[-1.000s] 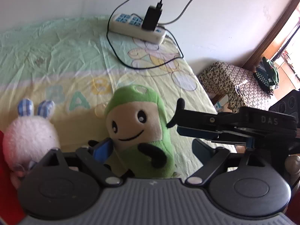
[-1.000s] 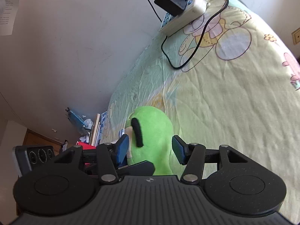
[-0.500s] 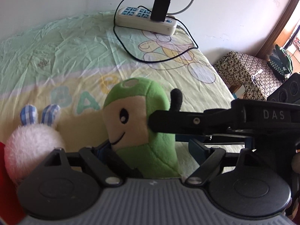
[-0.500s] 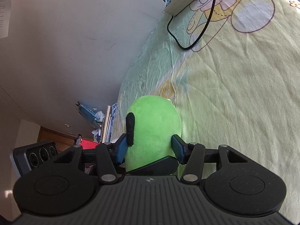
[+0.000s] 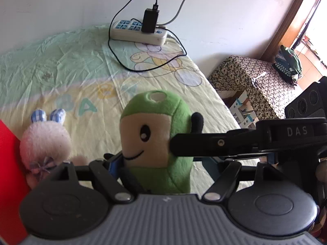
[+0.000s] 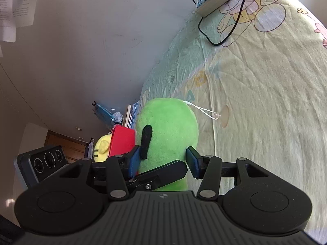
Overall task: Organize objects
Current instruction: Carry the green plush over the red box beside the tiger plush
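A green plush toy with a smiling face [image 5: 155,134] stands upright above the bed sheet; its green back shows in the right wrist view [image 6: 169,134]. My right gripper [image 6: 163,161] is shut on its body, both blue pads pressed in. The right gripper's finger crosses the left wrist view [image 5: 214,143] against the toy's side. My left gripper [image 5: 163,163] is open, its fingers on either side of the toy's lower body, apart from it. A white fluffy bunny plush [image 5: 45,140] lies to the left.
A power strip with a black charger and cable [image 5: 141,32] lies at the bed's far end by the wall. A red box [image 6: 122,143] and a yellow plush [image 6: 102,149] sit at the left. A patterned stool [image 5: 251,81] stands beside the bed.
The green toy has been turned upright and lifted, held by the right gripper. The right gripper's finger has moved across the toy's side. The left gripper has stayed open around its base.
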### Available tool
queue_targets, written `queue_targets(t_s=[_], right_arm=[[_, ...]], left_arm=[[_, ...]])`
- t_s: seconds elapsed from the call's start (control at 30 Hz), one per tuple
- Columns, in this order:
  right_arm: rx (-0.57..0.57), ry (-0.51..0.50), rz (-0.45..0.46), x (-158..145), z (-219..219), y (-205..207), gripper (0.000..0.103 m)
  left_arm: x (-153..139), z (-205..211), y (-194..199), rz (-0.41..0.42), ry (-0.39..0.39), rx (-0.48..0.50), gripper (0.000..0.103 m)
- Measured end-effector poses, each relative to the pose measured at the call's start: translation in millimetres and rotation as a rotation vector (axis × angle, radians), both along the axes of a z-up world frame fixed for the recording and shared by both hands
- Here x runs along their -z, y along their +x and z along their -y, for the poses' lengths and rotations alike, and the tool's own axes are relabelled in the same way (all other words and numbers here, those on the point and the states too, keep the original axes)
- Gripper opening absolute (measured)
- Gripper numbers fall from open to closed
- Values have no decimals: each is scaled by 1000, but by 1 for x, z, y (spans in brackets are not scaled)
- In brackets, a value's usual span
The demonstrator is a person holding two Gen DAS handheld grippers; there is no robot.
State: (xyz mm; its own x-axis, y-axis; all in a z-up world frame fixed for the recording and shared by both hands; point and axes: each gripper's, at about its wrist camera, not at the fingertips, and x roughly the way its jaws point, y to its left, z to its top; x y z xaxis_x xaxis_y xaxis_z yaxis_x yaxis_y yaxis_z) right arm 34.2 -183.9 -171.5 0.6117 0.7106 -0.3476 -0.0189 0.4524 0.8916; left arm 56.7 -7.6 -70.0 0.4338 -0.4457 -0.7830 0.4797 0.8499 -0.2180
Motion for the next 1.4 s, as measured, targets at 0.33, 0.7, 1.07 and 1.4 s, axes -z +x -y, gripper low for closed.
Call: queue_targets(t_s=[0.33,0.7,1.07,1.4], right_arm=[[-34,-25,44,-26,-39,-47,52],[-83,-53,161,-68,-101,-66,52],[-84,-64,285,-113,-198,-55,53],[-58,-140,345,-127,-274,-13,53]], left_arm=[[-31,-27,-66,57,-9,-13,78],[-67,-93,-113,153,-89,-60,78],[-109,-199,-128,292,-162,-73,78],[-117,-289,-108,360,-182,-67,78]])
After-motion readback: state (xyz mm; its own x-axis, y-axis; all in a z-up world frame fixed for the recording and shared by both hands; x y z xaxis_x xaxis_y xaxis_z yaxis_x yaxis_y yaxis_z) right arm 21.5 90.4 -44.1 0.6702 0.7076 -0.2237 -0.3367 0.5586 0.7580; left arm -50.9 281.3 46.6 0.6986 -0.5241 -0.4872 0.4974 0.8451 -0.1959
